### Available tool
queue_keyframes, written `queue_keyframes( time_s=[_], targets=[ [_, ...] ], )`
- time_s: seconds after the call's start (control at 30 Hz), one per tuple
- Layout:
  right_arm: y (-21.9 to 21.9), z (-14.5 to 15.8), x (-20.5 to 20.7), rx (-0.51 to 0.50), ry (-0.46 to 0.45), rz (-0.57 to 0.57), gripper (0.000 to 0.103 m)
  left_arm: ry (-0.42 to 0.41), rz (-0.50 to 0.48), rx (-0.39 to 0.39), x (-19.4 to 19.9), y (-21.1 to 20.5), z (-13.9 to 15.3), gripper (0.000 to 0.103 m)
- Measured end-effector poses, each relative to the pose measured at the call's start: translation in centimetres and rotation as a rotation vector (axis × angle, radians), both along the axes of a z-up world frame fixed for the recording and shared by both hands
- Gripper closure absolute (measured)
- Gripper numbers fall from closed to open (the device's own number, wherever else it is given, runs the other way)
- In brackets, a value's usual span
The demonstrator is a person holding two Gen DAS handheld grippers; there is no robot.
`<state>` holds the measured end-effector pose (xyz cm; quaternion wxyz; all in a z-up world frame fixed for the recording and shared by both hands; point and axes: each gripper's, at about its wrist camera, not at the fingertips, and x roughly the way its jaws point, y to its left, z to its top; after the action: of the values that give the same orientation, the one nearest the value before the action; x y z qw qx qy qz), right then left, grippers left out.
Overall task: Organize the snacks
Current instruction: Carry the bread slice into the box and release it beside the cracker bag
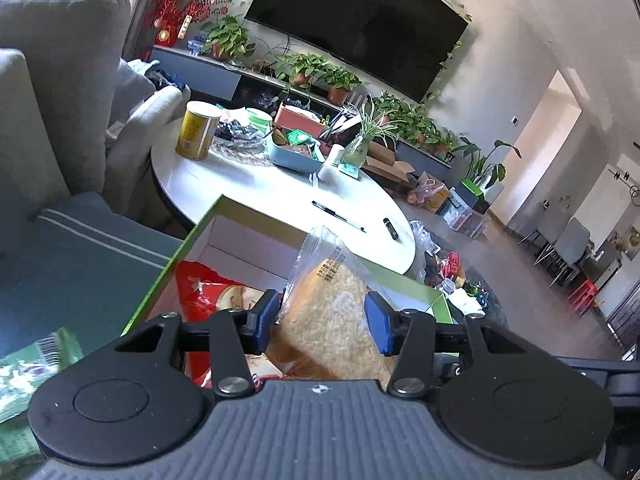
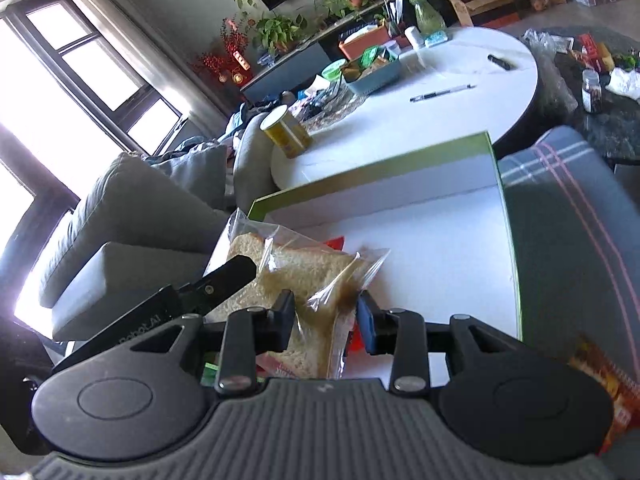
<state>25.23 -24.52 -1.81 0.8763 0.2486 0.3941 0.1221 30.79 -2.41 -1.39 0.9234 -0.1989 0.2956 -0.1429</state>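
Bread bag (image 1: pixel 340 304), clear plastic around pale sliced bread with a brown crust, clamped between the blue pads of the left gripper (image 1: pixel 326 322); in the right wrist view the right gripper (image 2: pixel 326 322) straddles a crumpled corner of the same bag, though whether its pads press cannot be told. The bag hangs over the near left corner of the green-rimmed box (image 2: pixel 496 168), above a red packet (image 1: pixel 200 284); its long axis rises away from the left gripper. The white box floor to the right lies bare. Beyond the far rim: white round table (image 1: pixel 256 184), yellow can (image 1: pixel 198 130), pen (image 1: pixel 338 216)
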Motion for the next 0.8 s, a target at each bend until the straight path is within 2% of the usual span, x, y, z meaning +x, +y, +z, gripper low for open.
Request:
queue_keyframes(
  time_s=[0.17,0.33,0.43,0.57,0.63,0.73,0.8],
  targets=[
    [-0.2,-0.9,0.5,-0.039,0.015,-0.018,0.033,0.055,-0.014,-0.040,1.4,-0.1,-1.6,0.059],
    [-0.6,-1.7,1.0,-0.018,0.033,-0.020,0.033,0.053,-0.010,-0.017,1.5,-0.5,-2.1,0.059],
    [-0.8,-2.2,1.5,0.022,0.059,-0.014,0.032,0.072,-0.018,-0.003,1.7,-0.9,-2.3,0.043],
    [-2.2,-2.7,1.6,0.097,0.113,-0.030,0.018,0.101,-0.050,-0.049,2.1,-0.1,-2.1,0.041],
    [-2.8,-2.5,1.4,0.107,0.109,-0.052,0.014,0.083,-0.044,-0.098,1.9,0.8,-1.6,0.037],
    [-2.8,-2.0,1.2,0.113,0.100,-0.046,0.011,0.045,-0.038,-0.123,1.4,1.6,-0.6,0.034],
    [-2.3,-1.7,1.1,0.087,0.083,-0.054,0.001,0.025,-0.034,-0.127,1.1,1.8,-0.1,0.034]
  ],
)
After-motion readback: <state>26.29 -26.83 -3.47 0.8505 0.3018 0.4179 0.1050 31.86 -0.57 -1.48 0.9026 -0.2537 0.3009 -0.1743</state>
